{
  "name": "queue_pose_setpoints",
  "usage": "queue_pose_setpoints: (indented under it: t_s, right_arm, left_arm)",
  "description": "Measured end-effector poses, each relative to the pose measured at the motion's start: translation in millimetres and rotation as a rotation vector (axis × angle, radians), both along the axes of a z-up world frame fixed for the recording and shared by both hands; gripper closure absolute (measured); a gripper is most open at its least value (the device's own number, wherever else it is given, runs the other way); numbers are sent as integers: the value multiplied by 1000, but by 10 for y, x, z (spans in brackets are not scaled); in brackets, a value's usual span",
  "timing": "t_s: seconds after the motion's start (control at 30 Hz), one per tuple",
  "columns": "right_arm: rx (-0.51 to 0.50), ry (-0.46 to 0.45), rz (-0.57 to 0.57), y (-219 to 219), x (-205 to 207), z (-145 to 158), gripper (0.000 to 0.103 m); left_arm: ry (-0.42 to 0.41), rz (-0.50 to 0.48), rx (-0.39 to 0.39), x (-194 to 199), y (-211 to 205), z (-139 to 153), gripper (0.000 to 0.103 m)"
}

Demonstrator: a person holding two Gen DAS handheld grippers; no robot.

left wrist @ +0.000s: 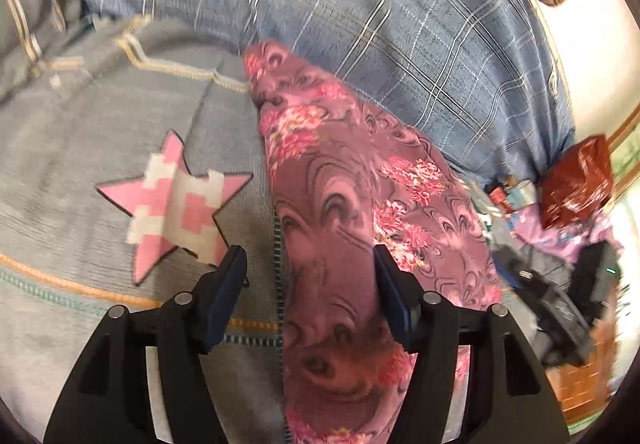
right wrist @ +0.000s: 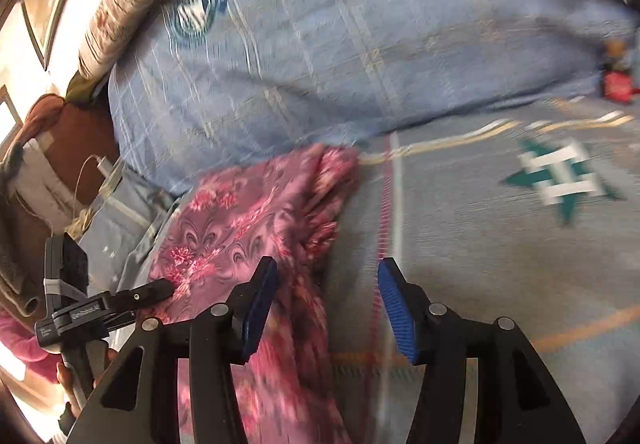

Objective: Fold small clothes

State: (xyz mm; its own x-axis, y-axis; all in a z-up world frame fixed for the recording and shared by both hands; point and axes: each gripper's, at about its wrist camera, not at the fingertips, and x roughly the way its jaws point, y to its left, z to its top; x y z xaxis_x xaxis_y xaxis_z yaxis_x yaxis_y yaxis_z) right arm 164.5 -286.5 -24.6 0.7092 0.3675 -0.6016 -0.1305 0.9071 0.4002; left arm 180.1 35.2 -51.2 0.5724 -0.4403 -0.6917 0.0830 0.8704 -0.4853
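lying folded on the bedspread, floral garment; both grippers open.

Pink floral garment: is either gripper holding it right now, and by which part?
Nothing is held. The left gripper and right gripper both stand open above the pink floral garment, which lies loose on the bedspread.

The right gripper has its jaws apart, nothing between the pads. The pink floral garment lies in a long strip on the grey bedspread, its top edge against a blue plaid pillow. The left gripper (seen side-on) touches the garment's left edge.
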Motion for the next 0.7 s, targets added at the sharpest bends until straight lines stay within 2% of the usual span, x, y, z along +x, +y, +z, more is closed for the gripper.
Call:
queue_pose_setpoints:
  t_s: [0.07,0.1,0.13,0.17,0.27,0.37,0.43,0.7]
  right_arm:
    - [-52,-47,-55,-23,-238,116,21]
    - [-78,-61,-92,-35,-332,157,14]
    - [-109,-68,-141,-39,-434,200,3]
    - [-133,-71,-171,-32,-500,231,0]
    - [-211,-69,-190,-19,-738,234,0]
    - [-327,-38,-210,82,-800,193,0]
    - [-360,-48,-187,150,-814,205,0]
    - [-367,-97,-205,148,-929,311,0]
  left_arm:
    - [-61,37,90,-101,-63,125,39]
    - [-84,58,129,-134,-83,172,33]
    - [-99,74,159,-172,-98,197,29]
    - [-111,95,190,-207,-119,227,21]
    - [-139,136,219,-315,-120,306,20]
    - [-143,162,251,-442,-120,344,20]
    - [-138,175,306,-523,-142,343,20]
    - [-155,204,469,-862,-249,374,20]
